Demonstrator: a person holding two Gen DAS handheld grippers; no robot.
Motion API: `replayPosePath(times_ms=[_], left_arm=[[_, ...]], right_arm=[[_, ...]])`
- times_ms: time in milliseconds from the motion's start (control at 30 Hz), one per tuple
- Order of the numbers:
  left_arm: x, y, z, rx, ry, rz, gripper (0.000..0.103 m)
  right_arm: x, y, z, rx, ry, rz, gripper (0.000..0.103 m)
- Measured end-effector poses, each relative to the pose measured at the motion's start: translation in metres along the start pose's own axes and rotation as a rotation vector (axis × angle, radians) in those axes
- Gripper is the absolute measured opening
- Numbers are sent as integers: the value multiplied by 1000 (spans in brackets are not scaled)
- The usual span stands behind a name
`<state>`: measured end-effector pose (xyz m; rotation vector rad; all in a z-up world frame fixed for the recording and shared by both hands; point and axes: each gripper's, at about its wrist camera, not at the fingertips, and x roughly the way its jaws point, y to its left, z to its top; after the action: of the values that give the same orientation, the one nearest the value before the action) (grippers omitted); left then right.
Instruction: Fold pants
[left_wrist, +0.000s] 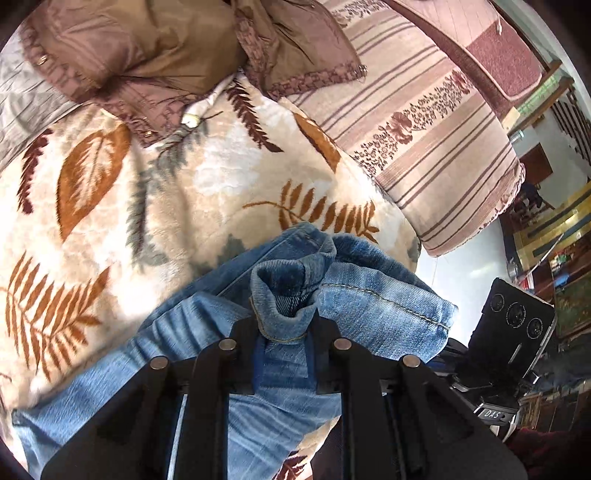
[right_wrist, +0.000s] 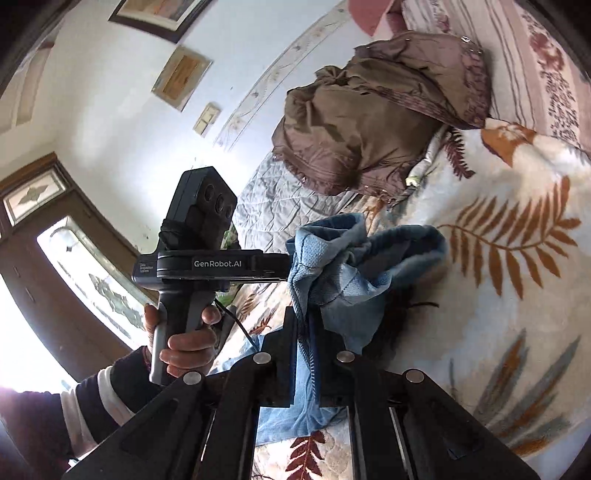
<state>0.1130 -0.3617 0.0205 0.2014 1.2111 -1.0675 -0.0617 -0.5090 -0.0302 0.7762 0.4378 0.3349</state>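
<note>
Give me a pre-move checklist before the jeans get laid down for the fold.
1. Left tongs shut on the jeans: ok.
2. Right tongs shut on the jeans: ok.
3. Both grips on matching hem corners: cannot tell.
4. Fabric smooth between the grips: not ok, bunched.
5. Leaf-print blanket ahead free for laying down: ok.
6. Brown pillow apart from the jeans: ok.

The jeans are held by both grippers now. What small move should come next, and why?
Probably carry both held ends forward together and lay them flat on the blanket. The left gripper and the right gripper are each shut on a bunched end of the jeans, lifted close together above the bed, while the rest of the denim trails down toward the person.
</note>
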Motion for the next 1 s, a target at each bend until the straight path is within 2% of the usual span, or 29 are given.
replayPosePath(times_ms=[67,133,200,233,267,333,367,400,467,533,600,700,733,767,800,867,900,933,1000], left_arm=[[-2,9,3,-52,9,74,17],[7,13,10,-84,48,105,18],[21,8,22,-86,76,105,27],[32,2,31,-70,98,126,43],[42,-4,39,-49,115,157,53],[58,-13,53,2,139,209,54],[69,-18,60,24,170,220,55],[81,-22,67,41,209,221,55],[99,-29,76,87,262,240,55],[108,-34,82,152,287,255,55],[109,-31,87,179,295,236,55],[107,-16,92,186,326,201,56],[107,-10,93,186,339,195,58],[107,-4,93,186,359,186,59],[108,0,93,189,378,174,59],[108,5,89,219,411,134,61],[110,5,86,246,425,112,63],[114,3,83,287,440,102,66],[124,-1,78,355,463,104,66]], right_arm=[[8,-2,-1,21,5,-44,5],[5,-19,-6,112,0,-98,5],[-10,-38,-14,203,-28,-155,10],[-19,-46,-17,232,-36,-198,10],[-28,-55,-21,258,-36,-227,10],[-40,-70,-26,322,-24,-247,17],[-45,-76,-28,355,-28,-247,29],[-49,-81,-29,386,-41,-238,46],[-55,-90,-32,444,-97,-192,61],[-52,-97,-31,479,-130,-124,64],[-39,-103,-28,493,-117,-109,67],[-14,-115,-25,520,-81,-103,67],[-8,-117,-24,518,-81,-103,58],[-5,-118,-22,498,-83,-102,45],[-5,-122,-22,503,-75,-66,7],[-16,-129,-29,524,-75,-54,7],[-20,-128,-34,493,-49,-79,7],[-23,-127,-39,468,-23,-114,7],[-24,-128,-51,474,-3,-99,7]])
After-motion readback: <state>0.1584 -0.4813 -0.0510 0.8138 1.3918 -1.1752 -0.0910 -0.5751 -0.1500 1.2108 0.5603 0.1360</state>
